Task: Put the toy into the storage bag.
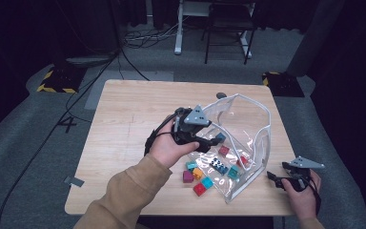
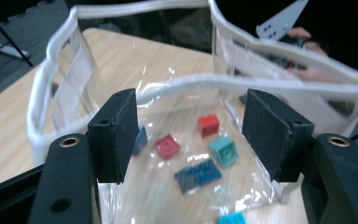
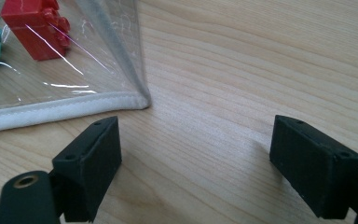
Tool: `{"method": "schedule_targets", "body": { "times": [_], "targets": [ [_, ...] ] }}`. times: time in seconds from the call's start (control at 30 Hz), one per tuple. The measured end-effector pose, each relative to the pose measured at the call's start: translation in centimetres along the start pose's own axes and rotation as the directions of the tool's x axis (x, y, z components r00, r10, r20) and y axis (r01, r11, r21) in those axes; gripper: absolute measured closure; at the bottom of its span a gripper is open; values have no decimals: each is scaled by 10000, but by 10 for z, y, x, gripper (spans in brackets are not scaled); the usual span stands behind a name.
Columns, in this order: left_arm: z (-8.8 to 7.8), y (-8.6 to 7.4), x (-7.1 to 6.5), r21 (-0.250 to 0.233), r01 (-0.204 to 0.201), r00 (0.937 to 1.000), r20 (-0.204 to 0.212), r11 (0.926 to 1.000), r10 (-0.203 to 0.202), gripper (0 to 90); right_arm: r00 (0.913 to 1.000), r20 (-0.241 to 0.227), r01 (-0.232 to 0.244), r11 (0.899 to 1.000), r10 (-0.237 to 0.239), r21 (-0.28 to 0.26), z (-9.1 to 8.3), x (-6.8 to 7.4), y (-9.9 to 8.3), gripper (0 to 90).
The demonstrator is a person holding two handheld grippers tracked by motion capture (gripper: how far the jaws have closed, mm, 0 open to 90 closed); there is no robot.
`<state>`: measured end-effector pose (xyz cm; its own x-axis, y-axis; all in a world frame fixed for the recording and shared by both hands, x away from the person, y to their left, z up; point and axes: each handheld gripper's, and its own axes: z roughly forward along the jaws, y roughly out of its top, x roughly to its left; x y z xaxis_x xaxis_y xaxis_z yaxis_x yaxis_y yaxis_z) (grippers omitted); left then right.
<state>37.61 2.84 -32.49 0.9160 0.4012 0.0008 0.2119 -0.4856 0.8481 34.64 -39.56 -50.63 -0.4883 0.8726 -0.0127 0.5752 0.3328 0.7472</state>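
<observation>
A clear plastic bag (image 1: 259, 129) with a white rim (image 2: 186, 85) lies open on the wooden table (image 1: 133, 119). Several small bricks sit in and beside it: a red one (image 2: 208, 125), a teal one (image 2: 223, 150), a dark blue one (image 1: 217, 164). My left gripper (image 1: 213, 141) is at the bag's mouth, jaws open. The rim crosses the gap between them untouched (image 2: 189, 100). A blue brick (image 2: 141, 140) peeks out behind the left jaw. My right gripper (image 1: 274, 177) stands open low over bare wood at the bag's corner (image 3: 137, 100), with nothing between its jaws (image 3: 196, 154). A red brick (image 3: 35, 28) shows through the plastic.
Loose bricks lie by the bag's near left side: magenta (image 1: 188, 176), orange (image 1: 198, 172), red (image 1: 199, 189). The table's front edge (image 1: 171, 213) is close to them. A chair (image 1: 228, 28) and cables stand on the floor beyond the table.
</observation>
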Motion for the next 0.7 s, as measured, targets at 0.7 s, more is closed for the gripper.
{"method": "schedule_targets", "body": {
  "times": [0.7],
  "targets": [
    [21,-90,12,705,765,9964,-419,9946,-736,376,10000,-3,-3,10000,3,6,0,0,0,166]
  ]
}}
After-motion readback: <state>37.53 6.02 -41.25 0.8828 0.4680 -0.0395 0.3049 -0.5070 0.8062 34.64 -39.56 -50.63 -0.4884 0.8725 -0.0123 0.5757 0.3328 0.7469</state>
